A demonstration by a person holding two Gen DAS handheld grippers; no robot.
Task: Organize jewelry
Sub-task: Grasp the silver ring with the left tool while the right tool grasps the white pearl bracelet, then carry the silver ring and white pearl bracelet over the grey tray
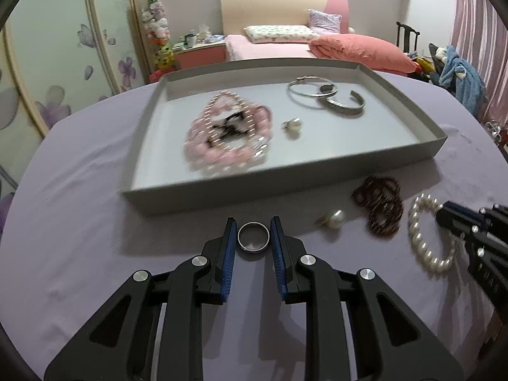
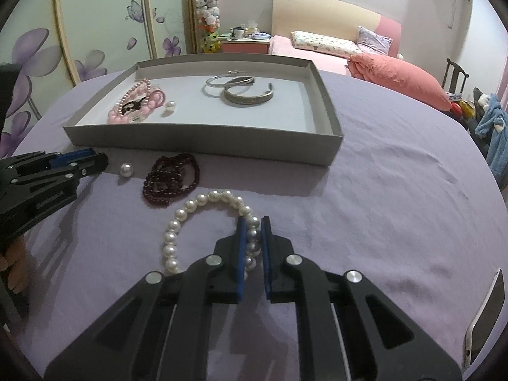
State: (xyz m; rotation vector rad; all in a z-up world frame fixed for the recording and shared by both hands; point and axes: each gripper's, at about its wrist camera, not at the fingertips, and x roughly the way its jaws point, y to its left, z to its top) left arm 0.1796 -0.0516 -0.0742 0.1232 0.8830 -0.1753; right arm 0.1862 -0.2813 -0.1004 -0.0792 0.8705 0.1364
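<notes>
Lavender cloth (image 2: 397, 190) covered the round table, and on it sat a shallow grey cardboard tray (image 1: 285, 187). We held the left gripper (image 1: 253, 230) with its blue-padded jaws on either side of a plain silver ring (image 1: 253, 236); the pads sat right beside the band, but we could not tell whether they were actually clamping it. The right gripper (image 2: 253, 227) had its jaws nearly together around one side of a white pearl bracelet (image 2: 177, 222) lying on the cloth, and the near part of that strand was hidden behind the black fingers. Whether the beads were truly pinched we could not say.

Between the two tools lay a heap of dark red beads (image 2: 171, 177) and a loose pearl earring (image 2: 125, 169), both outside the tray. Inside it, a tangle of pink bead strands (image 1: 228, 133) was blurred in the left wrist view, its dark centre hard to read. A second pearl piece (image 1: 292, 125) lay beside it, and further back were a thin silver bangle (image 1: 309, 90) and an engraved silver cuff (image 1: 344, 106), overlapping. A phone (image 2: 485, 317) was cut off at the right edge of the right wrist view.
</notes>
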